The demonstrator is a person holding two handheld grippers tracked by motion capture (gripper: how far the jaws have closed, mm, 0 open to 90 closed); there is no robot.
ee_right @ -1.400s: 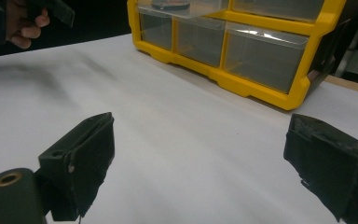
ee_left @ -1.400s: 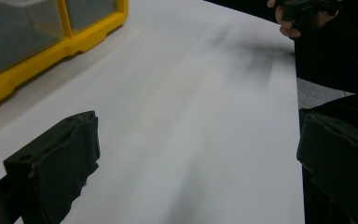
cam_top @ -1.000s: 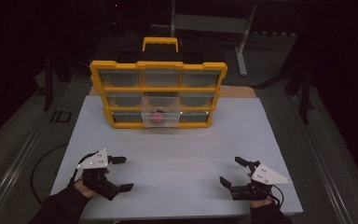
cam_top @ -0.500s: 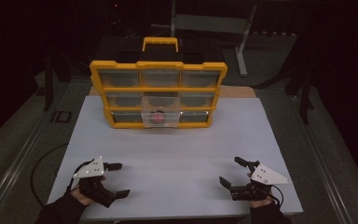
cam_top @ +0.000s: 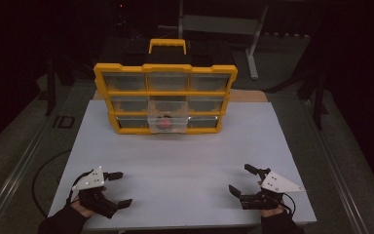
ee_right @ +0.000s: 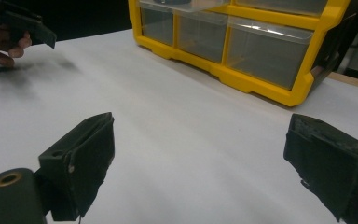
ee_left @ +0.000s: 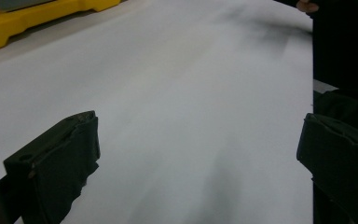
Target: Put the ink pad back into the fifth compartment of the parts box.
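Both claws, left and right, rest spread and empty on the table, the organizer well ahead, poised for its drawer.

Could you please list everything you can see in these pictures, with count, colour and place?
Drawer organiser: one, yellow frame with clear drawers in three rows of three, standing at the far edge of the table.
Carry handle: one, yellow, on top of the organiser.
Pulled-out drawer: one, clear, bottom middle, sticking out toward the person.
Round thing: one, red, inside that drawer; too small to identify.
Table: one, white top, bare in the middle.
Left gripper: one, black with a grey plate, near left corner, jaws apart, holding nothing.
Right gripper: one, black with a grey plate, near right corner, jaws apart, holding nothing.
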